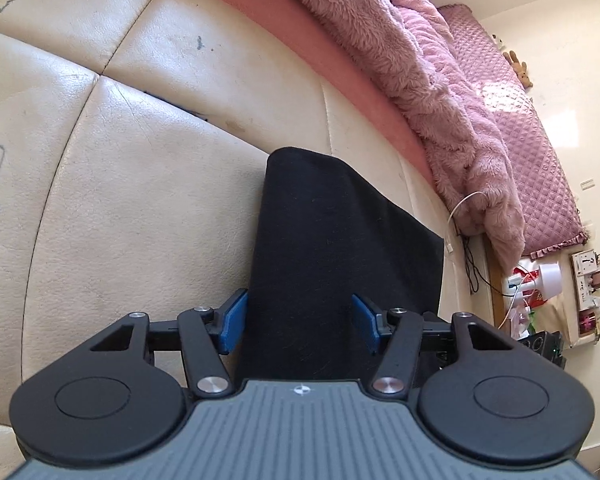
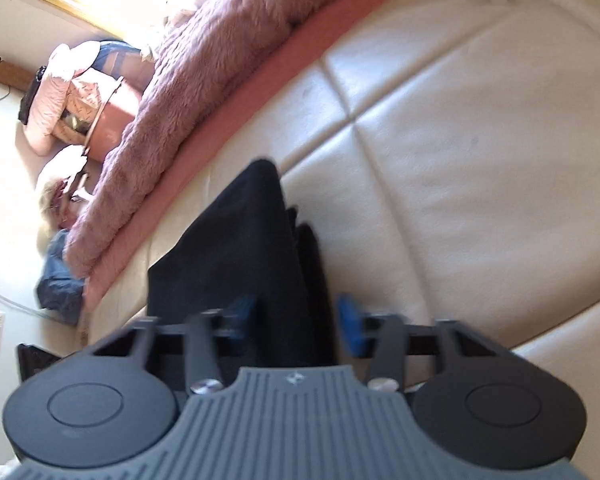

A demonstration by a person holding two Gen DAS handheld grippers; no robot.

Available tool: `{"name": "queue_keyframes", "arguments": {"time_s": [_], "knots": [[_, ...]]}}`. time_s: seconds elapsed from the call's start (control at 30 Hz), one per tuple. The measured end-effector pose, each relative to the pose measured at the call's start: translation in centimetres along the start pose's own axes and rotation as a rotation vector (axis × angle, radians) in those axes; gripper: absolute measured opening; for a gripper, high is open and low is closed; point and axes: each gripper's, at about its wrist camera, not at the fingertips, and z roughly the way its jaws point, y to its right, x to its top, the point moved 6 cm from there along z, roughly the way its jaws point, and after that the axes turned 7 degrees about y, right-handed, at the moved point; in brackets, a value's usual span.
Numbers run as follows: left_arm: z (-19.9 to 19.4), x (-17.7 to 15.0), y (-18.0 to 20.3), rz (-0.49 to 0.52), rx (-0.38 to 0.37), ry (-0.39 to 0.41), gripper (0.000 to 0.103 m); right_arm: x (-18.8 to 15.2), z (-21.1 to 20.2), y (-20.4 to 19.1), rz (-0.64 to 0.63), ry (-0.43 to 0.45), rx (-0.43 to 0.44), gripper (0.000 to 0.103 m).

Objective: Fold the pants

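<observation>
The pants (image 1: 340, 248) lie ahead of both my grippers on the cushion (image 1: 140, 200), folded narrow. My left gripper (image 1: 300, 322) straddles them, jaws apart; my right gripper's (image 2: 298, 326) grip I cannot tell. 1 crosswise fold remains, I judge.

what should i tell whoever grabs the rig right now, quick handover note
Left hand-held gripper: open, blue pads either side of the black pants, not pressing.
Right hand-held gripper: jaws narrower, astride the pants' near edge; view is blurred, so a grip can't be confirmed.
Pants: already folded into a narrow stack with layered edges, lying on the cream cushion beside the pink blanket.
Done: at least one fold.
Left: probably pinch the near end with both grippers and fold it over once more, then smooth.
</observation>
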Motion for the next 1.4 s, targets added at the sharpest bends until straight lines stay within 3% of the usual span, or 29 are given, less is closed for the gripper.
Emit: {"name": "queue_keyframes", "arguments": {"time_s": [0.13, 0.17, 0.27, 0.33, 0.73, 1.17, 1.4], "knots": [[0.2, 0.0, 0.1, -0.004, 0.004, -0.009, 0.051, 0.1, 0.3, 0.3, 0.038, 0.003, 0.019, 0.031], [0.3, 0.1, 0.1, -0.002, 0.017, -0.009, 0.041, 0.1, 0.3, 0.2, 0.030, 0.003, 0.016, 0.028], [0.1, 0.1, 0.2, 0.000, 0.049, -0.003, 0.025, 0.2, 0.3, -0.5, 0.001, 0.008, 0.006, 0.021], [-0.2, 0.2, 0.9, 0.037, 0.070, 0.007, 0.022, 0.2, 0.0, -0.8, -0.001, 0.018, 0.007, 0.016], [-6.8, 4.4, 0.6, 0.173, 0.149, 0.081, 0.020, -2.0, 2.5, -7.4, -0.043, -0.020, 0.063, 0.011], [-18.1, 12.6, -9.3, 0.177, 0.272, 0.189, 0.021, -7.8, 15.8, -21.8, -0.127, -0.186, 0.176, 0.011], [-20.6, 15.7, -15.2, 0.160, 0.334, 0.190, 0.021, -10.4, 23.0, -27.8, -0.187, -0.266, 0.184, 0.010]]}}
